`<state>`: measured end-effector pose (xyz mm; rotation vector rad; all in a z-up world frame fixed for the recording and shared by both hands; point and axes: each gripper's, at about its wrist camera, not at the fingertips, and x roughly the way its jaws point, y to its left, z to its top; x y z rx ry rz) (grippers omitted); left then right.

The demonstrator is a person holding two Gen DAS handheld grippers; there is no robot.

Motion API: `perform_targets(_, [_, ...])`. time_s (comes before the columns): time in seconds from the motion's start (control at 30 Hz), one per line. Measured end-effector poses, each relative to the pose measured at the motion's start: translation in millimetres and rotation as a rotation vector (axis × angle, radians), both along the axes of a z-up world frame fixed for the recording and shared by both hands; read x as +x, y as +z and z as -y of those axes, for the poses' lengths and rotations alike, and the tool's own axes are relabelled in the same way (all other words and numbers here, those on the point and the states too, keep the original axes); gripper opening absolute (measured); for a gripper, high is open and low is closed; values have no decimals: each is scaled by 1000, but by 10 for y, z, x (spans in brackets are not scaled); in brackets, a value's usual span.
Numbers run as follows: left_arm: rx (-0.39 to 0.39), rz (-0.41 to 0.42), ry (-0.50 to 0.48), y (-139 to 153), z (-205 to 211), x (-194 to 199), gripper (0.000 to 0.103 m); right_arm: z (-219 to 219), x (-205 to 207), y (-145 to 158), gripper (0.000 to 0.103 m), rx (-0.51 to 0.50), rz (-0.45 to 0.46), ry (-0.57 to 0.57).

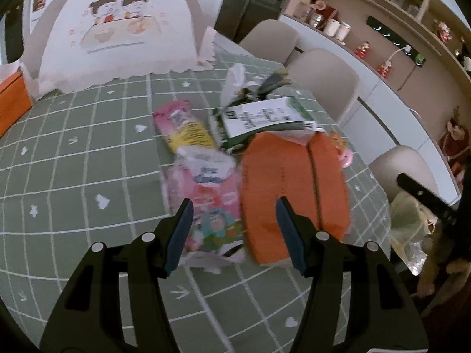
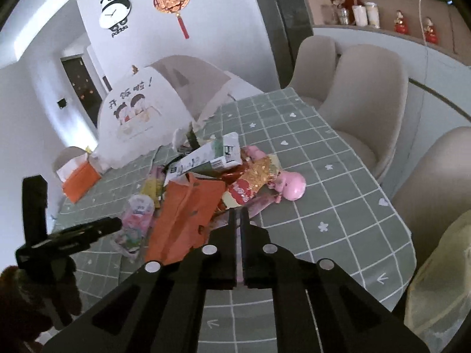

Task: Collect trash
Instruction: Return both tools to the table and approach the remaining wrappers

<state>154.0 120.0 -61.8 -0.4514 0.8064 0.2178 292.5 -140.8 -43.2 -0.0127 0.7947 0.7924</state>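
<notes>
Green checked cloth point(image 2: 338, 176) covers the table, beige chairs point(image 2: 368, 111) beyond it to the right. Ahead of both grippers lies the trash point(image 1: 265, 158): orange carton, wrappers. Left gripper point(image 1: 234, 209) gapes empty; right gripper point(image 2: 238, 214) looks nearly closed, perhaps pinching something thin.

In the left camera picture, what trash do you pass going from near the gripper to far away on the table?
Pink snack bag → yellow-and-pink wrapper → white plastic scrap, then the big food cover at the back.
</notes>
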Motion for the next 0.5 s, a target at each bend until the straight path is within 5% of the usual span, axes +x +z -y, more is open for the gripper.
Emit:
perform_targets(0.03, [-11,7,-16,15,39,40,56,8,0,-35,51,-3,-8,0])
perform_targets(0.07, [-18,11,-27,27,68,69,56,27,-5,-75,55,-1,-22,-5])
perform_targets(0.27, [-51,39,-130,91,511,342,60,224,-38,-329,55,-141,-20,-73])
perform_targets(0.43, [246,-6,-176,40,998,513,61,377,-58,-448,55,-172,-34,-108])
perform_targets(0.5, [246,-66,-143,-85,923,531,61,407,-71,-460,55,-159,-41,-105])
